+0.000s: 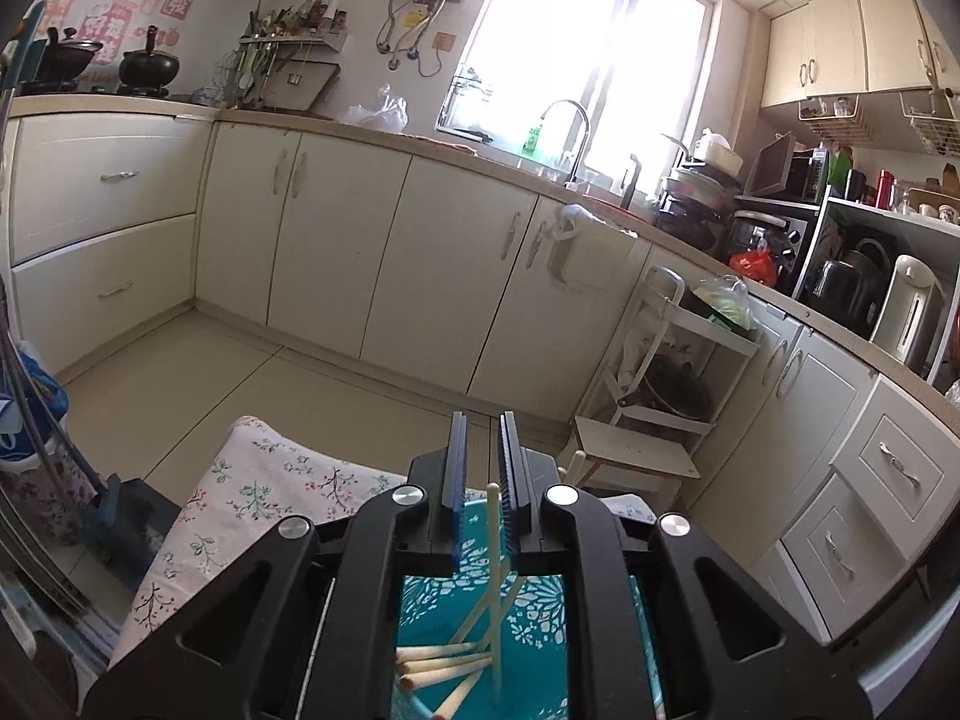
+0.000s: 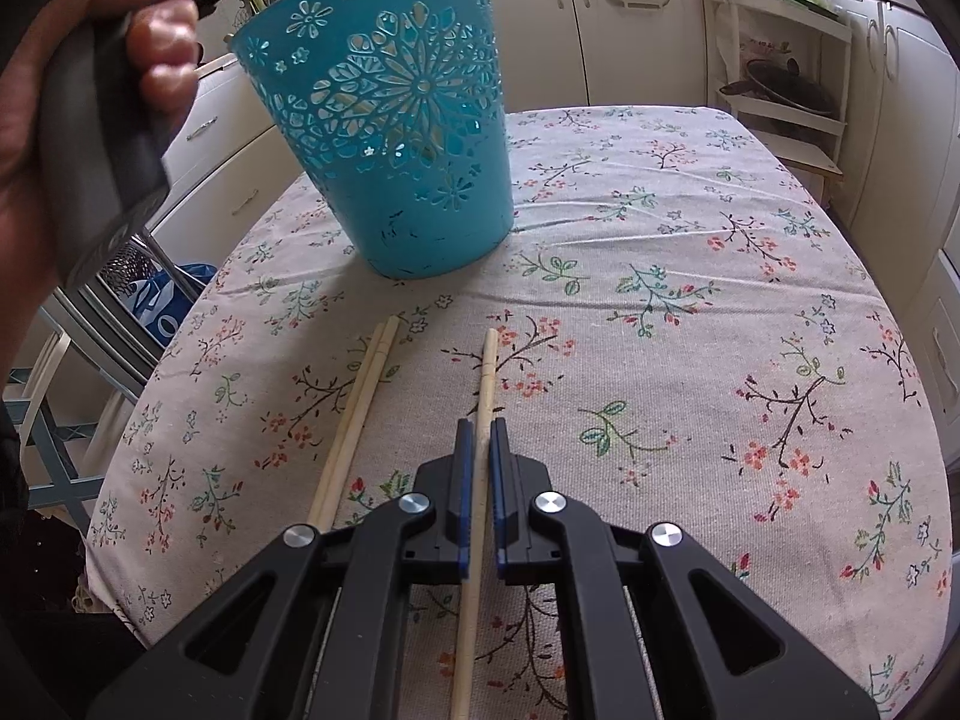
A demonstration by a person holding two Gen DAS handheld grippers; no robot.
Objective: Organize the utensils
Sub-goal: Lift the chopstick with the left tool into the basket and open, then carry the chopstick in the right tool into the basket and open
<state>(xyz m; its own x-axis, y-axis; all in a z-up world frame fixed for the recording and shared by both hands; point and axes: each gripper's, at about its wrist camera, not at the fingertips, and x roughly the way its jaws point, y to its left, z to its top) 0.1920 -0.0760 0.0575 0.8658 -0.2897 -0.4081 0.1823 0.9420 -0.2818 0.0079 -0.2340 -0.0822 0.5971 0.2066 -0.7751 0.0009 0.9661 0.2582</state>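
Left gripper (image 1: 483, 468) above teal basket (image 1: 540, 612), jaws slightly parted. One chopstick (image 1: 494, 546) stands upright in the gap; contact with the pads unclear. Several more chopsticks (image 1: 441, 663) lie inside the basket. Floral cloth (image 1: 252, 492) covers the surface on the left.

daylight from one window, fisheye framing

left wrist view: the window (image 1: 591, 54) is blown out to white, with glare spilling over its frame and the faucet (image 1: 570, 138); the cabinets (image 1: 336, 252) and floor (image 1: 252, 384) are evenly lit, with soft shadow. right wrist view: diffuse light on the desk (image 2: 690, 300), with faint shadow under the blue basket (image 2: 390, 120). both views bend straight lines strongly toward the edges and darken to black at the corners. the hand (image 2: 72, 90) at the left border is soft and overexposed.
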